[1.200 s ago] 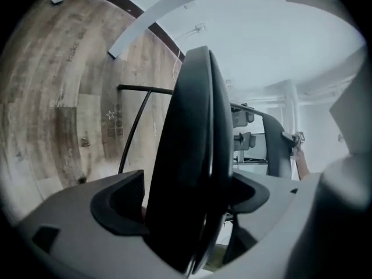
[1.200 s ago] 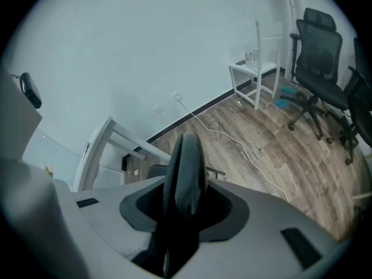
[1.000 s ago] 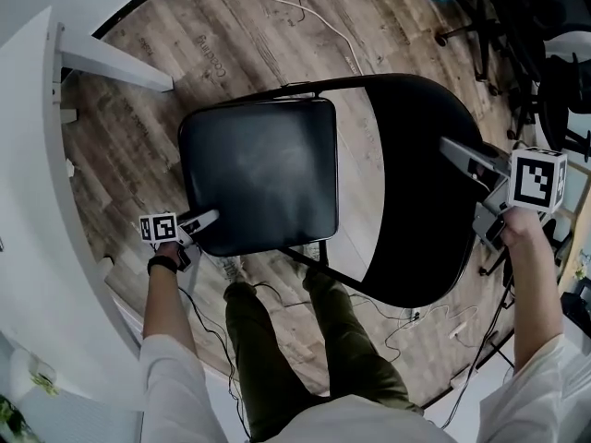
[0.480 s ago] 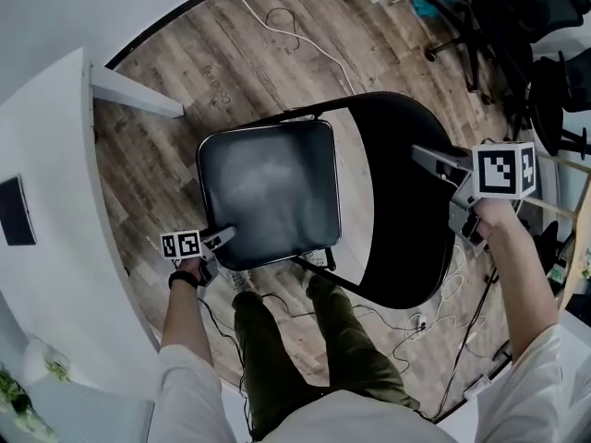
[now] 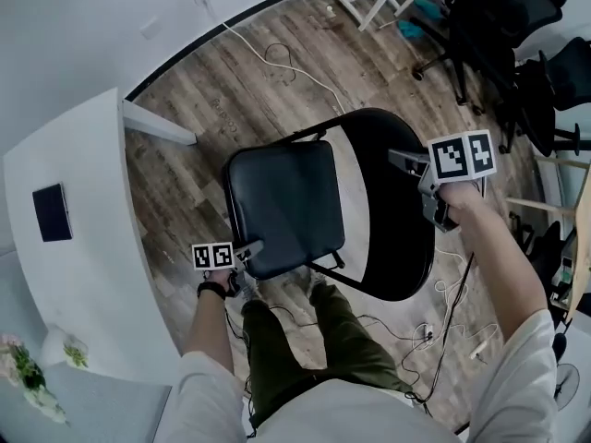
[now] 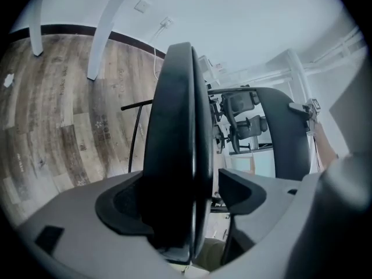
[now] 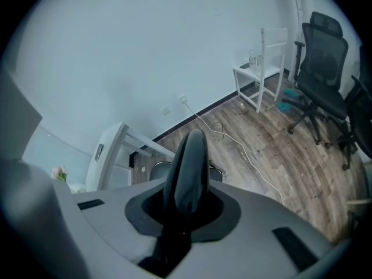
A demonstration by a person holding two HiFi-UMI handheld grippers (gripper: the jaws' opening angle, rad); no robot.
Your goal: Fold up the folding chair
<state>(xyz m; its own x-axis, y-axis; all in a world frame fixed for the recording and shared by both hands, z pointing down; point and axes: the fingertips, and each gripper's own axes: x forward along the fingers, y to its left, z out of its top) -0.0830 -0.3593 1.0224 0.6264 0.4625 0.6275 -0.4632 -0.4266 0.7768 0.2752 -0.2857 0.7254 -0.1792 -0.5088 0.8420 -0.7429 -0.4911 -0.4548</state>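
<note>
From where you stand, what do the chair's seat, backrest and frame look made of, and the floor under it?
Seat: padded, smooth black vinyl or leatherette, judging by its soft sheen.
Backrest: black with a similar look; padded or hard, I cannot tell.
Frame: thin black tube, probably painted metal.
Floor: wood-grain planks, possibly laminate.

Head view: steeply down over the folding chair (image 5: 286, 201). Gripper views: close along their jaws, left meeting the seat (image 6: 174, 156) edge-on, right the backrest (image 7: 187, 161) (wood floor (image 5: 212, 109) shared).

wood flr (image 5: 199, 86) w/ folding chair (image 5: 286, 206), white cable (image 5: 305, 77)
</note>
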